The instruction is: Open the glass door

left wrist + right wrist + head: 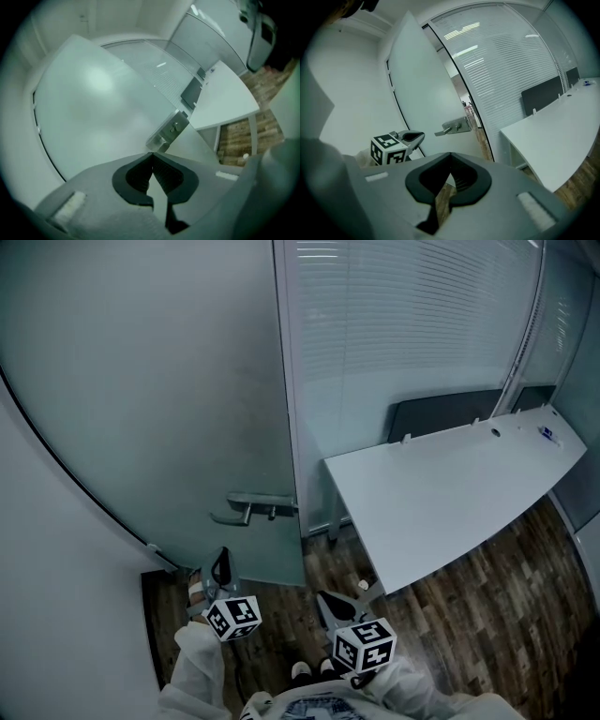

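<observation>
Office door handle (pixel 168 132) lies beyond left gripper's (pixel 151 153) jaws.

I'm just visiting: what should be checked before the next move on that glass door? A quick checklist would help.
1. Handle in sight: ok, all three views show it.
2. Left tool at the handle: not ok, it sits short of it.
3. Left tool ready to grasp: not ok, jaws together, nothing between.
4. Right tool free: ok, jaws together, empty.
5. Glass door unlatched: cannot tell; the right gripper view shows a gap at its edge.
</observation>
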A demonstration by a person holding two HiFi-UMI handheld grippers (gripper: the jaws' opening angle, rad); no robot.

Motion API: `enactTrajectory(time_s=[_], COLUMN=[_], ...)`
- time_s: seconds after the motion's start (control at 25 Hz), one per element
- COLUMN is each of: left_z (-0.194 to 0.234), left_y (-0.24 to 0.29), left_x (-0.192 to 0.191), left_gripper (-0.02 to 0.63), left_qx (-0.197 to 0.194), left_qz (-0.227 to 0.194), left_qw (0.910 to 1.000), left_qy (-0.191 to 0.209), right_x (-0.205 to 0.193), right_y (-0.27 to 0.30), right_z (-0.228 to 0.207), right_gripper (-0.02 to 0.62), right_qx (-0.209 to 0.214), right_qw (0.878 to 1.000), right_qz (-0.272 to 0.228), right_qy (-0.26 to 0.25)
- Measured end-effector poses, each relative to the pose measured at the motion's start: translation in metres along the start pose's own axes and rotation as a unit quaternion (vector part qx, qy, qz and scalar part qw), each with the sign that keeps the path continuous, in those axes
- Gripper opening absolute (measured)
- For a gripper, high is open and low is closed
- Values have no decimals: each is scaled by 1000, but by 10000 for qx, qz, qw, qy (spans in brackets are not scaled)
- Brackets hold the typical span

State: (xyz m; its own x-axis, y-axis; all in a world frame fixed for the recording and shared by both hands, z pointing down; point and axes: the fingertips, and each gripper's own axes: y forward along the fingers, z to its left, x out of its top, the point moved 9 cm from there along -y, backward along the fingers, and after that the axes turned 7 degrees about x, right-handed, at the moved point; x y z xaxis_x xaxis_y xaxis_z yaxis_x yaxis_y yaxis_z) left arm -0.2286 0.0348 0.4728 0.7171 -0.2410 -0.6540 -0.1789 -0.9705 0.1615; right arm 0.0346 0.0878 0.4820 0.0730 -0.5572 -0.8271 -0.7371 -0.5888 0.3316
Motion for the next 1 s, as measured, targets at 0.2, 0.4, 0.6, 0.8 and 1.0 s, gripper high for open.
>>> enactTrajectory(time_s=[0.2, 0.4, 0.6, 0.8, 1.0], left_z=[8, 8, 5, -5, -8], left_y=[-42, -74, -100, -110, -109], left_x=[16, 29, 32, 29, 32], left_gripper=[5, 5, 5, 5, 5], left_qx=[-330, -508, -477, -534, -557], left_qz=[45, 18, 58, 135, 159], left_qw=[9794, 9496, 9339, 9298, 9312], left_qy=[-1992, -3092, -3542, -3639, -3599], right_x=[4, 19, 27, 26, 28], right_y=[-9, -20, -28, -31, -33], right_z=[2, 10, 16, 14, 12], right_gripper=[5, 3, 3, 3, 3], right_qx=[-16, 13, -20, 8, 24], right_qw=[9996, 9966, 9931, 9931, 9933], right_qz=[-169, -453, -711, -704, -683], right_qy=[-211, -687, -935, -938, -932])
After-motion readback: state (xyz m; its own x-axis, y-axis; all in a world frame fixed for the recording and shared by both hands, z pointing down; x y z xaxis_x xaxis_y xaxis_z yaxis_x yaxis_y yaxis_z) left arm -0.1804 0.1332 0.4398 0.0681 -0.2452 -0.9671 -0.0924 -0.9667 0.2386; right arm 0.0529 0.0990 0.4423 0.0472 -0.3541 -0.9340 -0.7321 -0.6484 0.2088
